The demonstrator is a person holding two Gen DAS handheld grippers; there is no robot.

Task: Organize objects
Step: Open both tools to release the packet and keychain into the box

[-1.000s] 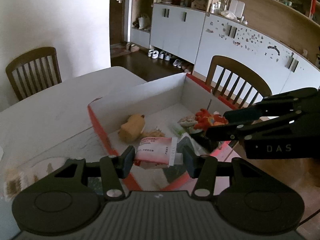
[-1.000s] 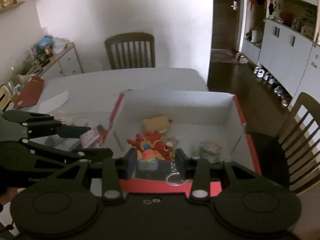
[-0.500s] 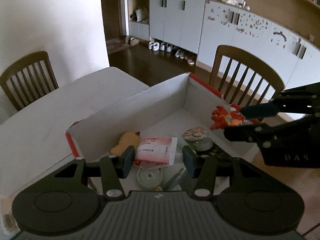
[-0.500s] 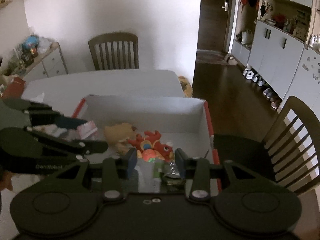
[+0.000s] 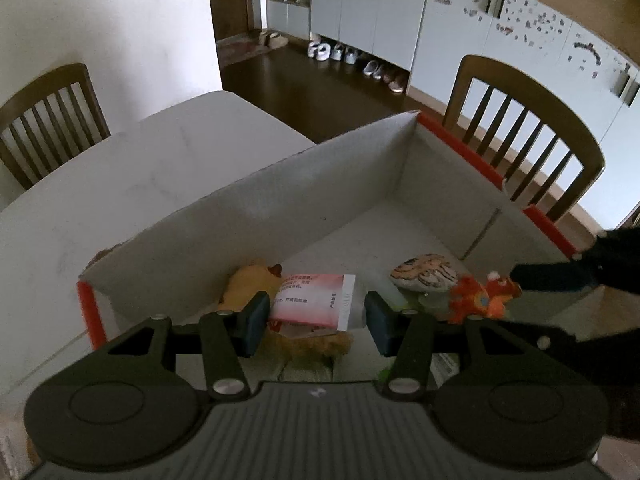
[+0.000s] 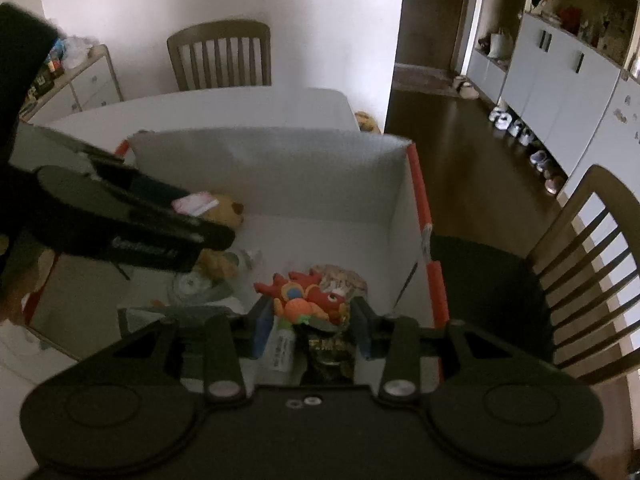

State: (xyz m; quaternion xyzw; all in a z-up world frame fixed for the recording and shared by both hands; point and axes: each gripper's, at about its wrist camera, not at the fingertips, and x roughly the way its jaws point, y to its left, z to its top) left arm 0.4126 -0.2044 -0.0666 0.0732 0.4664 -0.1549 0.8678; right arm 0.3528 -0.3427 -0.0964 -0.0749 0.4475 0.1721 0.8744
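A cardboard box [image 5: 328, 184] with a red rim stands on the white table [image 5: 120, 176]. My left gripper [image 5: 314, 322] is shut on a pink and white packet [image 5: 316, 300] and hangs over the box's near left part. My right gripper [image 6: 308, 320] is shut on a red and orange plush dragon [image 6: 308, 296], over the box's near right part. In the left wrist view the dragon [image 5: 480, 300] shows at the tip of the right gripper's fingers [image 5: 552, 276]. In the right wrist view the packet [image 6: 196, 202] shows at the tip of the left gripper.
Inside the box [image 6: 320, 176] lie a yellow plush bear [image 6: 224, 208], a striped round thing [image 5: 424, 276], a clear round lid [image 6: 188, 284] and several small packets. Wooden chairs [image 5: 528, 136] stand around the table. A cabinet [image 6: 76, 76] stands at the far left.
Both grippers have moved forward and down over the box, each still with its thing. The box fills more of both views and its inside now lies below the fingers.
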